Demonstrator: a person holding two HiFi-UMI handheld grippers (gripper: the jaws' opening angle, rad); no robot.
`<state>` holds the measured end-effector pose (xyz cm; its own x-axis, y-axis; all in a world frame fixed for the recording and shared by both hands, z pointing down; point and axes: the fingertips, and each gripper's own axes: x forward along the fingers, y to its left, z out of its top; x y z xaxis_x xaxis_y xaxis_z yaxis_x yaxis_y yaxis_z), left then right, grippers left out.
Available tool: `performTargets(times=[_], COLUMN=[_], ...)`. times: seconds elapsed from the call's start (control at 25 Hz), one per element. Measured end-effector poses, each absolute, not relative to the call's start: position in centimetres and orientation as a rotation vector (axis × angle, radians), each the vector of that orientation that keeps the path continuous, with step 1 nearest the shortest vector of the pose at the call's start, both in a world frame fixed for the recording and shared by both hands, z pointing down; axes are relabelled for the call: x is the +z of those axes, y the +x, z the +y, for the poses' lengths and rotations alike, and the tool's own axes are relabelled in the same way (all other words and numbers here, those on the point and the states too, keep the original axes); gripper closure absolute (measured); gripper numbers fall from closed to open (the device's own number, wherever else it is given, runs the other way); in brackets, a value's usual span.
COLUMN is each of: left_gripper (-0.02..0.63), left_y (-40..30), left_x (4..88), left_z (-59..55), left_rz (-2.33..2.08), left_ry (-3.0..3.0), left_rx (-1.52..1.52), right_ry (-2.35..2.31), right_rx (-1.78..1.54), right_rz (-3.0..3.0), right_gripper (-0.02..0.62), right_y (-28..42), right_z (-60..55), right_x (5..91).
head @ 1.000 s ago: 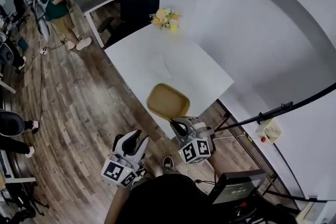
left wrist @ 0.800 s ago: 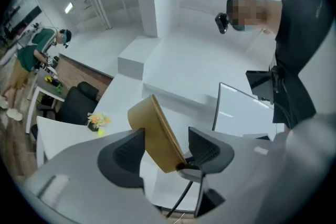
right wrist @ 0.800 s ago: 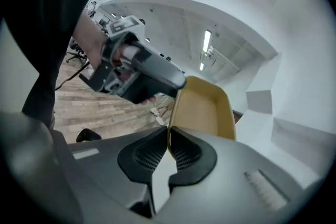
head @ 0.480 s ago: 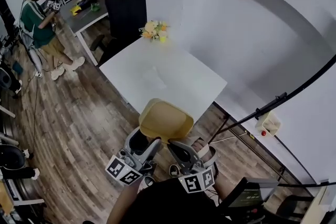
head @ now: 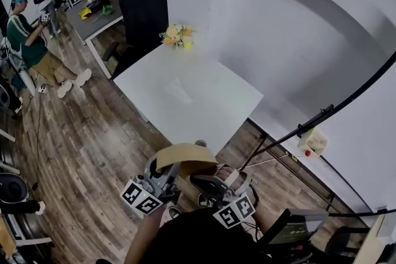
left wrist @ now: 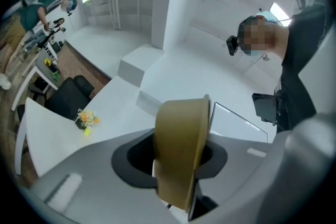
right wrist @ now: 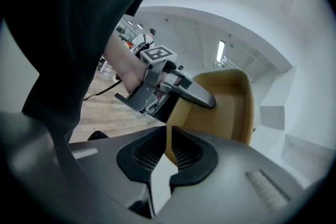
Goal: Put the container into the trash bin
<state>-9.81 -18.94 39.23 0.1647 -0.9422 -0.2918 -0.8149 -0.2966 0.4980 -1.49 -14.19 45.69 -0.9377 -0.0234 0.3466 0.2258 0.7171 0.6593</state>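
Observation:
The tan container [head: 185, 157] hangs in the air just in front of my body, off the near corner of the white table [head: 185, 96]. My left gripper [head: 170, 167] has the container's wall [left wrist: 181, 149] between its jaws, which are closing on it. From the other side, my right gripper [head: 201, 181] pinches the thin rim [right wrist: 231, 107]; its jaws are easing open, but the pads still touch the rim. The right gripper view shows the left gripper [right wrist: 194, 93] with one finger laid inside the container. No trash bin is in view.
A bunch of flowers [head: 176, 36] stands at the table's far corner, with a black chair [head: 142, 6] behind it. People [head: 25, 28] stand at the far left on the wooden floor. A black stand pole [head: 322, 117] and a monitor [head: 288, 229] are at the right.
The right gripper has carried the container off the table's near edge toward my body. The left gripper came in from the left and took hold of it. The container now shows tilted, nearly edge-on.

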Motion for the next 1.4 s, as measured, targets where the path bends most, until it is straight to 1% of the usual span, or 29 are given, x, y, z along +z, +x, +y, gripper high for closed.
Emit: performTargets(times=[0.04, 0.12, 0.2, 0.28, 0.32, 0.4, 0.48, 0.56, 0.6, 0.64, 0.68, 0.72, 0.76, 0.84, 0.88, 0.92, 1.0, 1.08, 1.2, 1.32, 1.4], left_gripper=[0.483, 0.486, 0.488, 0.488, 0.488, 0.488, 0.487, 0.488, 0.488, 0.488, 0.488, 0.488, 0.488, 0.488, 0.488, 0.488, 0.488, 0.484, 0.471, 0.450, 0.432], left_y=[-10.1, -10.8, -11.4, -11.2, -10.8, -9.3, -7.4, -6.3, -6.1, -5.9, -5.9, -5.8, -5.7, -4.9, -4.2, -3.6, -2.8, -2.2, -1.7, -0.8, -0.3], left_x=[39.2, 39.0, 38.8, 38.8, 38.8, 39.3, 39.9, 40.2, 40.3, 40.3, 40.4, 40.4, 40.6, 40.8, 40.9, 41.1, 41.4, 41.9, 43.3, 45.6, 46.6], left_z=[-18.8, -18.3, -17.9, -17.7, -17.6, -17.3, -16.7, -16.0, -15.7, -15.5, -15.3, -15.2, -15.1, -15.0, -15.0, -15.0, -15.1, -14.9, -14.4, -13.2, -12.1], left_rz=[-1.725, -1.758, -1.813, -1.846, -1.851, -1.833, -1.770, -1.702, -1.676, -1.657, -1.651, -1.655, -1.659, -1.636, -1.615, -1.603, -1.607, -1.613, -1.687, -1.728, -1.746], left_ry=[2.226, 2.249, 2.275, 2.333, 2.376, 2.487, 2.601, 2.641, 2.636, 2.624, 2.607, 2.590, 2.577, 2.579, 2.586, 2.589, 2.584, 2.564, 2.508, 2.444, 2.403], left_rx=[-0.800, -0.753, -0.677, -0.564, -0.492, -0.329, -0.230, -0.247, -0.274, -0.300, -0.320, -0.332, -0.339, -0.350, -0.353, -0.358, -0.380, -0.383, -0.355, -0.281, -0.264], right_ry=[-0.161, -0.153, -0.167, -0.174, -0.182, -0.253, -0.405, -0.602, -0.678, -0.733, -0.759, -0.762, -0.767, -0.794, -0.800, -0.807, -0.841, -0.890, -0.943, -0.934, -0.953], right_rx=[-1.012, -0.833, -0.678, -0.600, -0.568, -0.469, -0.339, -0.374, -0.388, -0.348, -0.239, -0.108, -0.040, -0.124, -0.177, -0.204, -0.204, -0.143, -0.042, 0.214, 0.270], right_rz=[-2.624, -2.736, -2.856, -2.936, -2.961, -3.000, -2.996, -2.938, -2.915, -2.907, -2.915, -2.928, -2.934, -2.917, -2.894, -2.864, -2.839, -2.872, -2.888, -2.888, -2.843], right_gripper=[0.545, 0.535, 0.505, 0.469, 0.456, 0.406, 0.366, 0.451, 0.459, 0.433, 0.419, 0.375, 0.291, 0.290, 0.307, 0.307, 0.341, 0.356, 0.359, 0.366, 0.373], right_y=[-1.1, -0.3, 0.3, 0.7, 0.8, 0.8, 0.9, 1.6, 2.1, 2.6, 3.0, 3.2, 3.2, 2.9, 2.8, 2.8, 3.1, 3.6, 3.9, 3.7, 3.4], right_z=[-14.4, -15.5, -17.3, -19.1, -19.8, -20.2, -18.9, -17.1, -16.5, -16.1, -15.9, -15.7, -15.5, -15.0, -14.7, -14.5, -14.1, -14.0, -14.1, -14.2, -14.0], right_x=[45.3, 43.5, 40.7, 38.5, 37.9, 37.2, 37.5, 38.1, 38.2, 38.2, 38.0, 37.9, 37.9, 38.8, 39.7, 40.7, 41.9, 42.0, 43.1, 44.3, 45.2])
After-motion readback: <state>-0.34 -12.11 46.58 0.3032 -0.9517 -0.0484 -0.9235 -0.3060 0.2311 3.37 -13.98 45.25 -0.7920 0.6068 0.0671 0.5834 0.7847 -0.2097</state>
